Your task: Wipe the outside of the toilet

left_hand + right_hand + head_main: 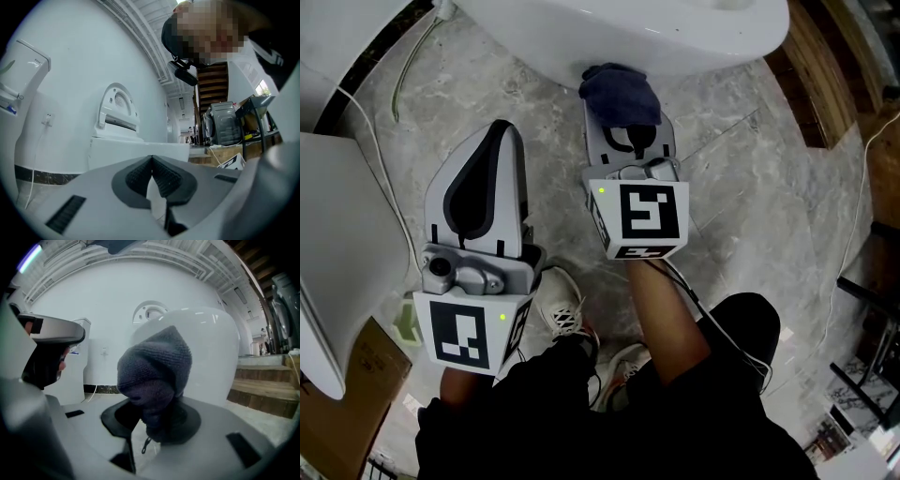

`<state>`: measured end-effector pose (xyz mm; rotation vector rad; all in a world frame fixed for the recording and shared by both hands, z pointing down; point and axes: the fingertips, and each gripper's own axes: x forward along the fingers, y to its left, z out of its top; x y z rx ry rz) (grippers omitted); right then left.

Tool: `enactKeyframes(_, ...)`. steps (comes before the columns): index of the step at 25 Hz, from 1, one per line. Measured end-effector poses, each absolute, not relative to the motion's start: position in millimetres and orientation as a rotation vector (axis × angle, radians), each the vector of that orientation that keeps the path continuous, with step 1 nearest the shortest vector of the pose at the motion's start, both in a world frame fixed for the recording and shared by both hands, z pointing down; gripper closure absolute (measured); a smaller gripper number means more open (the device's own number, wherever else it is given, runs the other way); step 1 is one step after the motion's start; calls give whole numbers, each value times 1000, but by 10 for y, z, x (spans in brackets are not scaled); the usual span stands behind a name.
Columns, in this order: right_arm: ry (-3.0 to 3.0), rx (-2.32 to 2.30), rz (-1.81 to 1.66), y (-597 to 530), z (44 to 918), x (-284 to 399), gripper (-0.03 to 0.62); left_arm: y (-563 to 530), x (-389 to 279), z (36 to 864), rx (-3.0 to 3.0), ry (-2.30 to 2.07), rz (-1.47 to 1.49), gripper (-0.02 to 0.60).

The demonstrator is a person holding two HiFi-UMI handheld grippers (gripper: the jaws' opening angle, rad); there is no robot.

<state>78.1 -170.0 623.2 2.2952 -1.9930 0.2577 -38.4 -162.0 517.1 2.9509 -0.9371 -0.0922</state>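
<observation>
**Cloth pinched at the foot of the bowl, left gripper idle**

We are looking down on a grey marbled floor [750, 169], with the white toilet [628, 33] across the top of the head view and wooden steps [262, 390] off to the right.

Our right forearm [666, 319] reaches straight ahead, and the right gripper [630, 131] points at the front of the bowl. Its jaws are clamped on a dark blue cloth [621, 89], which bunches up above the pads and stands between them and the porcelain.

The left gripper [499, 131] is held lower and to the left, well apart from the toilet, aimed past the bowl's side. Its ribbed pads [140, 176] are pressed together at the tips, with nothing between them.

The cloth covers the right jaw tips, so we cannot tell whether it actually touches the bowl or sits just short of it. The toilet's upper part is cut off in the head view. Our shoes [567, 300] show between the grippers.
</observation>
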Motion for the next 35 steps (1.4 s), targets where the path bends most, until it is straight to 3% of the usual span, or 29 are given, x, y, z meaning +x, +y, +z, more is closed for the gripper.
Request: enactKeyframes(35,-1909,2040,729,-2105,8294,840,482,-1986,-386,5597,2921,-920,28,569)
